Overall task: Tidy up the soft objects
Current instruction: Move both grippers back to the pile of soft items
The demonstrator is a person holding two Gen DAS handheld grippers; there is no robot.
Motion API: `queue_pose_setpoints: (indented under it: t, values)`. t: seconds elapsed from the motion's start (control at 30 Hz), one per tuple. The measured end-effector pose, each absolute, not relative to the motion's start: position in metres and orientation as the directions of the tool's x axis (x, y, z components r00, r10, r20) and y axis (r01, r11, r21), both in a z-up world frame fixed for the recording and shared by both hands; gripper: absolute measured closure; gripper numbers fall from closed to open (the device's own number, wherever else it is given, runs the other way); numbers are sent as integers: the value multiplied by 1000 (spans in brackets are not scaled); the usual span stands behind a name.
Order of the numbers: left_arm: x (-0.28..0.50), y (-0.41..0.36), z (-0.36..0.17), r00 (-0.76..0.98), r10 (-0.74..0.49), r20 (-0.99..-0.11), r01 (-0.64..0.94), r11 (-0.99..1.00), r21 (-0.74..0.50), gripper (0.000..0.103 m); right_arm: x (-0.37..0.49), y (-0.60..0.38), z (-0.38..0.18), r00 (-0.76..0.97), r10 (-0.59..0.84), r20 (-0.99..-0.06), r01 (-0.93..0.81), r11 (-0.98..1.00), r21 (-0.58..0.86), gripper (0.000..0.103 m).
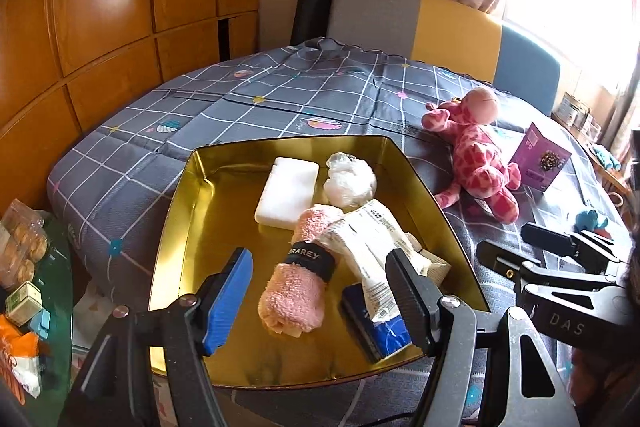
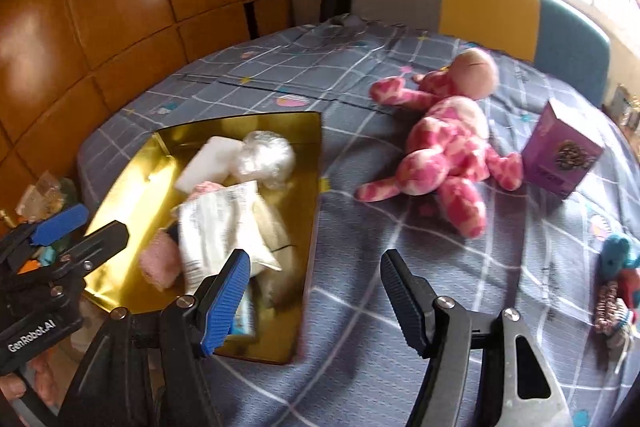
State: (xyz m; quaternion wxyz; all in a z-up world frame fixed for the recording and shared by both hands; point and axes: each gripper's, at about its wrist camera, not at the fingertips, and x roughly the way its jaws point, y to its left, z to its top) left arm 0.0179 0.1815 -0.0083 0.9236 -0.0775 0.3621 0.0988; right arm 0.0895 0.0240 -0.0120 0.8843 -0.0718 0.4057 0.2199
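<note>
On the left side of the worktop (image 1: 120, 131), the gold tray (image 1: 176, 247) is already holding a pink rolled towel (image 1: 296, 283), a white sponge block (image 1: 287, 191), a crinkly bag ball (image 1: 350, 179) and some soft packets (image 1: 372, 247), so it's looking like the collection spot. The left gripper (image 1: 320, 301) is hovering over it, wide open and gripping nothing. Further right, the right gripper (image 2: 316, 301) is also hanging open and empty, probably lining up for the pink plush giraffe (image 2: 444, 143) lying loose on the cloth beside the purple box (image 2: 560, 155).

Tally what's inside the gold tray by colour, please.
In the gold tray:
White: 3, namely the sponge block, the plastic bag ball and the printed packet
Pink: 1, the rolled towel
Blue: 1, a pack
Total: 5
</note>
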Motion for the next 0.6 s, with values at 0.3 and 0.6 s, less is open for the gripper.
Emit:
queue_pose_setpoints:
  t: [0.3, 0.6]
  values:
    - [22, 179, -9, 710, 134, -691, -242, 968, -62, 33, 81, 4, -6, 651, 234, -723, -389, 920, -53, 34]
    - [32, 154, -1, 719, 115, -686, -180, 983, -24, 33, 81, -26, -8, 672, 179, -718, -339, 937, -84, 34]
